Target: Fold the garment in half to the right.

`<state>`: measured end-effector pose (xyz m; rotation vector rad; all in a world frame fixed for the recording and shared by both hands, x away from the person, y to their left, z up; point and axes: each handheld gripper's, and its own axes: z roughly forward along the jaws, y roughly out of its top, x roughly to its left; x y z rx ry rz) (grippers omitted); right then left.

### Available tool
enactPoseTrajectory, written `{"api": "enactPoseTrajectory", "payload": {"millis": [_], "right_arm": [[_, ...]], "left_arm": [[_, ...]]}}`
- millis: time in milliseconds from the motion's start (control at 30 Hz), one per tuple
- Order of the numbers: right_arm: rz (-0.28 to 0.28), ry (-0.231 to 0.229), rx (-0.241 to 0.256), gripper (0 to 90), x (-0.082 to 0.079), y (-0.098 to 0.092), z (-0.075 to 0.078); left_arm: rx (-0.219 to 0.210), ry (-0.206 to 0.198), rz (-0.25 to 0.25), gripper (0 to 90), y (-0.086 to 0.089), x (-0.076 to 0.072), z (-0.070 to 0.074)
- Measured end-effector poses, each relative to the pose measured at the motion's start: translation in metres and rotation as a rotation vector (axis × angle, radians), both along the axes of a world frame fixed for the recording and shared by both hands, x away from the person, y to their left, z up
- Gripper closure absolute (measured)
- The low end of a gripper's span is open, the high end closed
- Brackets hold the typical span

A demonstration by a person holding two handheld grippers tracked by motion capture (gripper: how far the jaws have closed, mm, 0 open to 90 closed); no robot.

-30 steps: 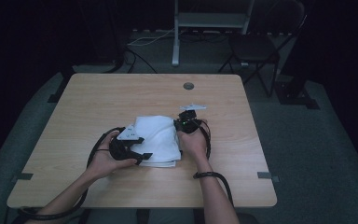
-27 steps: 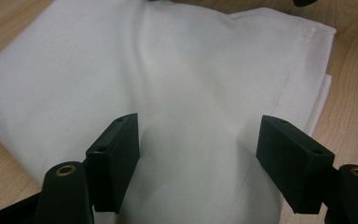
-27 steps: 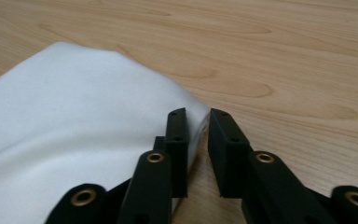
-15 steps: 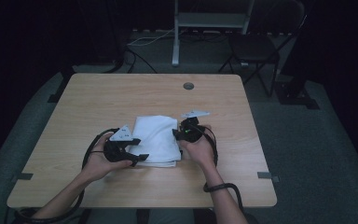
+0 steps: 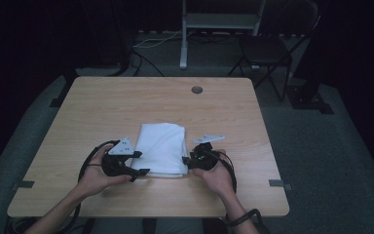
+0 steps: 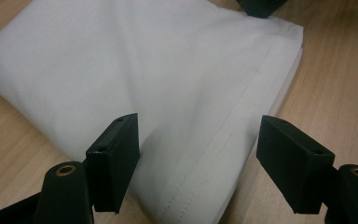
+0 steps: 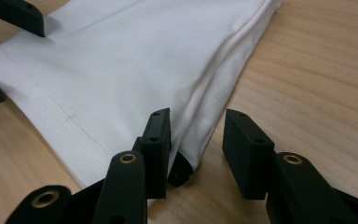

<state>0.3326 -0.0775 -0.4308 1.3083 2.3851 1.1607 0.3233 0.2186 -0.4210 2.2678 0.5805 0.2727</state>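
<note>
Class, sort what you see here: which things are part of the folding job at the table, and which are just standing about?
In the job:
white cloth, folded on the table
left gripper, jaws open at the cloth's near corner
right gripper, jaws open at its other near corner

Standing about:
chair
metal stand
floor cables

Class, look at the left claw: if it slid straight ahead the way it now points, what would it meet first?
Most likely the folded white cloth: the left claw is open, its jaws straddling the cloth's stitched near corner, so the cloth lies directly ahead.
</note>
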Motion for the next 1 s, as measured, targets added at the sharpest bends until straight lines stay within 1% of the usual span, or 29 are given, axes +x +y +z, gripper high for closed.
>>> {"api": "enactPoseTrajectory", "payload": {"millis": [33,67,167,200,267,300,400,533,567,600,667,700,733,767,800,833,867,933,1000], "right_arm": [[0.007,-0.016,-0.025,61.6,-0.003,0.002,-0.001],[0.008,-0.023,-0.041,61.5,-0.004,0.003,-0.002],[0.01,-0.038,-0.055,61.5,-0.006,0.006,-0.003],[0.012,-0.055,-0.072,61.4,-0.006,0.008,-0.003],[0.01,-0.073,-0.094,61.4,-0.007,0.01,-0.003],[0.011,-0.088,-0.114,61.4,-0.006,0.012,-0.003],[0.006,-0.093,-0.126,61.3,-0.005,0.014,-0.003],[-0.013,-0.113,-0.151,60.8,0.008,0.02,-0.003],[-0.013,-0.113,-0.151,60.8,0.008,0.02,-0.003],[-0.017,-0.122,-0.163,60.8,0.014,0.023,-0.003],[-0.028,-0.133,-0.174,60.8,0.022,0.025,-0.003],[-0.034,-0.139,-0.181,60.8,0.027,0.026,-0.002],[-0.043,-0.14,-0.181,60.8,0.032,0.027,-0.002],[-0.043,-0.14,-0.181,60.8,0.032,0.027,-0.002],[-0.049,-0.145,-0.183,60.8,0.036,0.028,-0.002],[-0.064,-0.151,-0.187,60.7,0.044,0.03,-0.002],[-0.074,-0.158,-0.186,59.8,0.048,0.031,-0.002],[-0.084,-0.161,-0.181,58.7,0.051,0.032,0.0],[-0.086,-0.169,-0.175,58.5,0.05,0.031,0.002]], "left_arm": [[-0.002,0.004,0.001,29.4,0.001,-0.002,-0.002],[0.001,0.005,-0.001,29.4,0.002,-0.002,-0.002],[-0.004,0.006,0.002,29.4,0.003,-0.003,-0.003],[0.0,0.008,0.004,29.4,0.003,-0.004,-0.004],[-0.006,0.012,0.009,29.4,0.002,-0.002,-0.006],[-0.007,0.014,0.015,29.4,0.002,-0.001,-0.006],[-0.012,0.019,0.026,29.4,0.001,0.003,-0.007],[-0.01,0.016,0.046,29.4,-0.002,0.014,-0.009],[-0.014,0.016,0.054,29.4,-0.003,0.018,-0.009],[-0.01,0.016,0.065,29.4,-0.005,0.025,-0.009],[-0.016,0.016,0.082,29.4,-0.005,0.033,-0.01],[-0.016,0.016,0.082,29.4,-0.005,0.033,-0.01],[-0.02,0.015,0.092,29.4,-0.006,0.037,-0.01],[-0.024,0.016,0.103,29.4,-0.006,0.042,-0.01],[-0.029,0.019,0.113,29.4,-0.006,0.047,-0.009],[-0.04,0.022,0.125,29.4,-0.007,0.056,-0.009],[-0.04,0.024,0.127,29.4,-0.007,0.06,-0.009],[-0.044,0.026,0.131,29.4,-0.007,0.062,-0.008],[-0.049,0.017,0.123,29.4,-0.006,0.061,-0.005]]}}
